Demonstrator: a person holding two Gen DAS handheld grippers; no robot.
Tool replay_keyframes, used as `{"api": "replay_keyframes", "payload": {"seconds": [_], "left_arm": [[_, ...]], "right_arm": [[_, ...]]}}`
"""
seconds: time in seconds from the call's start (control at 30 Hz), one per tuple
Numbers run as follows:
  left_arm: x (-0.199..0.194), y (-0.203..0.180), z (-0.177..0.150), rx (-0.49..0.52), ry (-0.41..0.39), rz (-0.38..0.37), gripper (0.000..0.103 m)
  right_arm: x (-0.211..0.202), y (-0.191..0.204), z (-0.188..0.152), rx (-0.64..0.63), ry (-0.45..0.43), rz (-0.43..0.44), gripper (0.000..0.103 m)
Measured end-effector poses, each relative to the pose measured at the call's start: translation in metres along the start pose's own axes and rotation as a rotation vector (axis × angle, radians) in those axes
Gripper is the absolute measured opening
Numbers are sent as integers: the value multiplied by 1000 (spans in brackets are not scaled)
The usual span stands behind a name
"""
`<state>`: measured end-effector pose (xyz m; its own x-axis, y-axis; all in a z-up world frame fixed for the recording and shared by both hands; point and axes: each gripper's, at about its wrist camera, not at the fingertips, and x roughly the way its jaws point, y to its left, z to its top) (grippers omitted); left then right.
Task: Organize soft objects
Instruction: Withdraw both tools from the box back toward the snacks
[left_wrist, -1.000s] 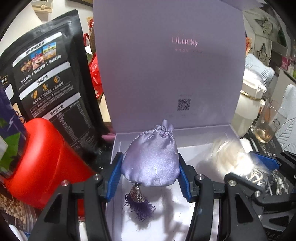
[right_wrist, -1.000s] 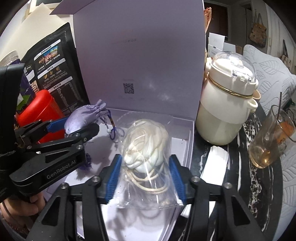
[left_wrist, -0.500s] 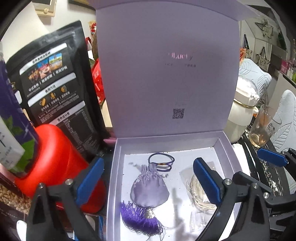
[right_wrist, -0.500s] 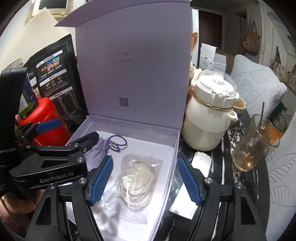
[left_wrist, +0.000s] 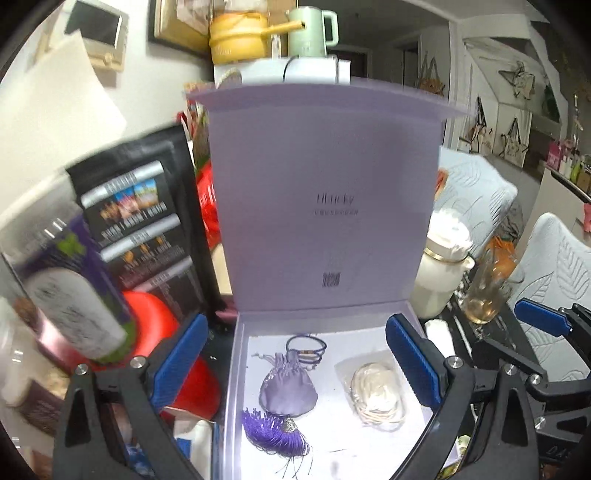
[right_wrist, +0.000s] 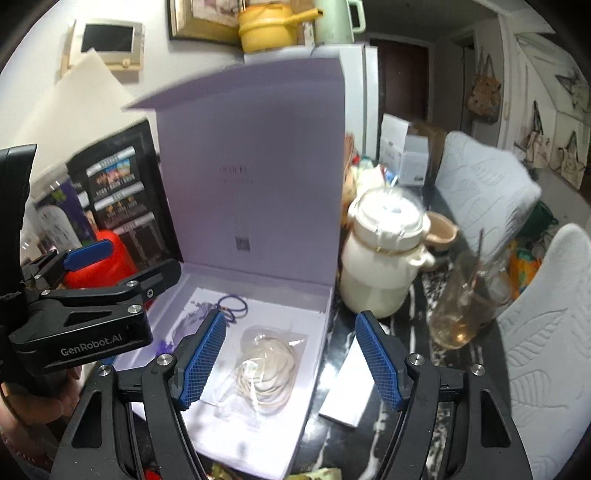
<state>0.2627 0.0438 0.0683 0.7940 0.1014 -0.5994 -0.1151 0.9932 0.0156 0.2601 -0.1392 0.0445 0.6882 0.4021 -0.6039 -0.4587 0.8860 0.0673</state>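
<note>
An open lilac gift box (left_wrist: 236, 369) (right_wrist: 317, 325) stands with its lid upright. Inside lie a lilac satin pouch (left_wrist: 288, 387) with a purple tassel (left_wrist: 275, 432), a purple hair tie (left_wrist: 306, 343) (right_wrist: 232, 304), and a clear bag of cream cord (left_wrist: 376, 391) (right_wrist: 264, 369). My left gripper (left_wrist: 295, 365) is open and empty, raised above the box. My right gripper (right_wrist: 288, 358) is open and empty above the cord bag. In the right wrist view the pouch is mostly hidden behind the left gripper.
A red container (left_wrist: 177, 350), a black snack pouch (left_wrist: 140, 229) and a purple bottle (left_wrist: 74, 288) stand left of the box. A cream lidded jar (right_wrist: 380, 266), a glass of tea (right_wrist: 465, 306) and a white packet (right_wrist: 347, 380) sit to its right.
Both grippers opened and let go: the pouch and the cord bag now lie in the box. Both grippers have pulled back and up from the box.
</note>
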Motion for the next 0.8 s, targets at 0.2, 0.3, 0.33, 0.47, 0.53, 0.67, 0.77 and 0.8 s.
{"api": "replay_keyframes", "payload": {"seconds": [0.2, 0.3, 0.33, 0.47, 0.53, 0.67, 0.77, 0.8], "left_arm": [[-45, -3, 13, 16, -56, -17, 99], [-71, -5, 16, 23, -97, -28, 99], [-77, -5, 17, 28, -100, -30, 99], [-114, -5, 15, 39, -136, -38, 99], [-132, -6, 13, 46, -164, -26, 99], [-167, -3, 8, 40, -204, -32, 99], [-190, -3, 2, 54, -228, -33, 99], [-195, -3, -2, 58, -234, -35, 99]], "right_arm": [[-48, 6, 8, -5, -74, -5, 73], [-72, 10, 11, -14, -109, -17, 73], [-81, 12, 12, -17, -122, -23, 73], [-115, 17, 12, -26, -171, -32, 73], [-133, 21, 10, -32, -195, -42, 73], [-163, 27, 5, -38, -240, -54, 76], [-185, 33, -2, -43, -271, -59, 76], [-193, 36, -5, -46, -281, -61, 76]]}}
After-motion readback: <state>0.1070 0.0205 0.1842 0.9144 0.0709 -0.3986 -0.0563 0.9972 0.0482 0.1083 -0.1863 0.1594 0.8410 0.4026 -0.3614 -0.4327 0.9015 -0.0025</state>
